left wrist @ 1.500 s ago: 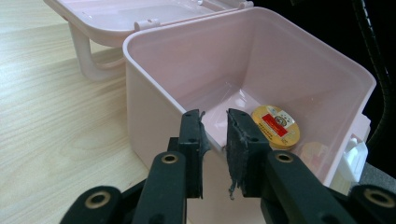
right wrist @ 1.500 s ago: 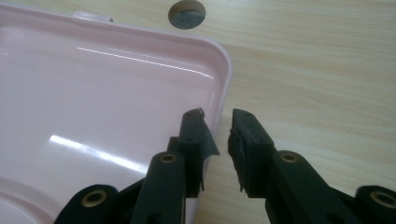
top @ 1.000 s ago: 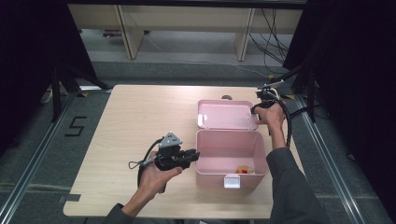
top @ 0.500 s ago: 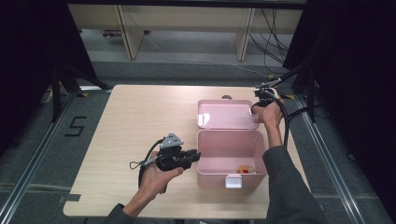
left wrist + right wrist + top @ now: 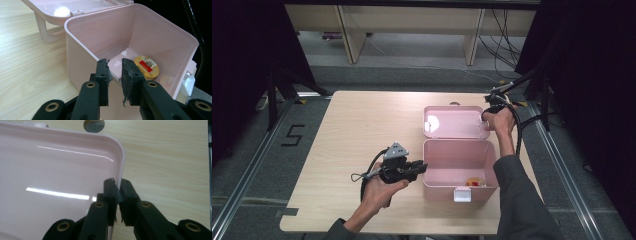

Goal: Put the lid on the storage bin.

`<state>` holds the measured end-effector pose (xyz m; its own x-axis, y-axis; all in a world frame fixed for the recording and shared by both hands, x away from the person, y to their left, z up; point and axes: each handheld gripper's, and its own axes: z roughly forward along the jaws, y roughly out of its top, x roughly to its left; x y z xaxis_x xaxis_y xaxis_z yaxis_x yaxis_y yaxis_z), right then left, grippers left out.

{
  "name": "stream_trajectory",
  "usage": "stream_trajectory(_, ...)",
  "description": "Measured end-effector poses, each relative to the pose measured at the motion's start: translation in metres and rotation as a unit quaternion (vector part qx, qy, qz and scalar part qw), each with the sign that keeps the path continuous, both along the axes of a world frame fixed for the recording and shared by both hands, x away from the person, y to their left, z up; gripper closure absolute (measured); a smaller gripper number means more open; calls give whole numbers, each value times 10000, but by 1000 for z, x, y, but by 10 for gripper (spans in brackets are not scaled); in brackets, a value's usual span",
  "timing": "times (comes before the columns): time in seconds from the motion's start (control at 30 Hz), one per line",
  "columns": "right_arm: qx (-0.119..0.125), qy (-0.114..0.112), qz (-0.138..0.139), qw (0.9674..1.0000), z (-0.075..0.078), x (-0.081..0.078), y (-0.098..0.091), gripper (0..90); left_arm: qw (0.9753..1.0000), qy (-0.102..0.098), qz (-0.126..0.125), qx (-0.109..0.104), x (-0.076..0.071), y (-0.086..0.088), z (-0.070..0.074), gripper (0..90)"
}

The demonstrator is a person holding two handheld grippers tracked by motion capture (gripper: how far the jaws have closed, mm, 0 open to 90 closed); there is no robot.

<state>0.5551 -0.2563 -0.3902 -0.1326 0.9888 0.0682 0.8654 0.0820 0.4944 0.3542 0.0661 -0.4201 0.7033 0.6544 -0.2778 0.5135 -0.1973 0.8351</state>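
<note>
From the high view, a pink box (image 5: 460, 170) sits on the right half of the pale wooden desk (image 5: 362, 130), its lid (image 5: 455, 122) thrown back flat on the desk behind it. A white latch (image 5: 462, 194) hangs at the middle of the box's near wall, and a small yellow and red tin (image 5: 474, 182) lies on the box floor close to that wall. The left claw (image 5: 418, 168) is held in the person's left hand (image 5: 381, 190) just beside the box's left wall, a grey three-cornered plate on top and a cable looping off behind it. The right claw (image 5: 486, 116) is at the right edge of the lid, gripped by the right hand (image 5: 501, 120), with the sleeve running down along the box's right side.

In the left gripper view, the left claw (image 5: 115, 65) stands slightly open with a narrow gap between its jaws and nothing between them; its tips hang just at the near rim of the box (image 5: 82, 50). The round tin (image 5: 146, 67) lies flat on the box floor toward the far right corner, red label up. The lid (image 5: 75, 7) lies beyond the box.

In the right gripper view, the right claw (image 5: 118, 185) is nearly shut, pinching the thin rim of the lid (image 5: 57, 180) near its rounded corner, one jaw inside the lid and one outside. A small grey disc (image 5: 94, 125) sits on the desk (image 5: 170, 165) just past the lid's far edge
</note>
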Motion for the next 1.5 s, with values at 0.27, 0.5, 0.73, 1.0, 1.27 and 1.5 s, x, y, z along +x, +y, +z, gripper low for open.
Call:
stream_trajectory(0.27, -97, -4, 184, 9998, 5, 1, -4, 850, 10000, 8, 16, -28, 0, -1, 0, 755)
stream_trajectory(0.5, -149, 51, 221, 9996, 11, -2, -7, 854, 10000, -6, -28, -18, -1, -3, 0, 755)
stream_trajectory(0.73, -188, -138, 272, 9994, 26, -5, -8, 862, 10000, -2, -48, -48, -1, -5, -1, 753)
stream_trajectory(1.0, -83, -455, 293, 9985, 41, -16, -9, 868, 10000, -10, 9, -33, -1, -5, -1, 753)
stream_trajectory(1.27, -90, -775, 353, 9963, 53, -28, -12, 873, 10000, -36, 7, -66, -1, -7, -2, 751)
stream_trajectory(1.5, -94, -989, 457, 9940, 64, -42, -12, 877, 9999, -75, 66, -53, -1, -9, -2, 750)
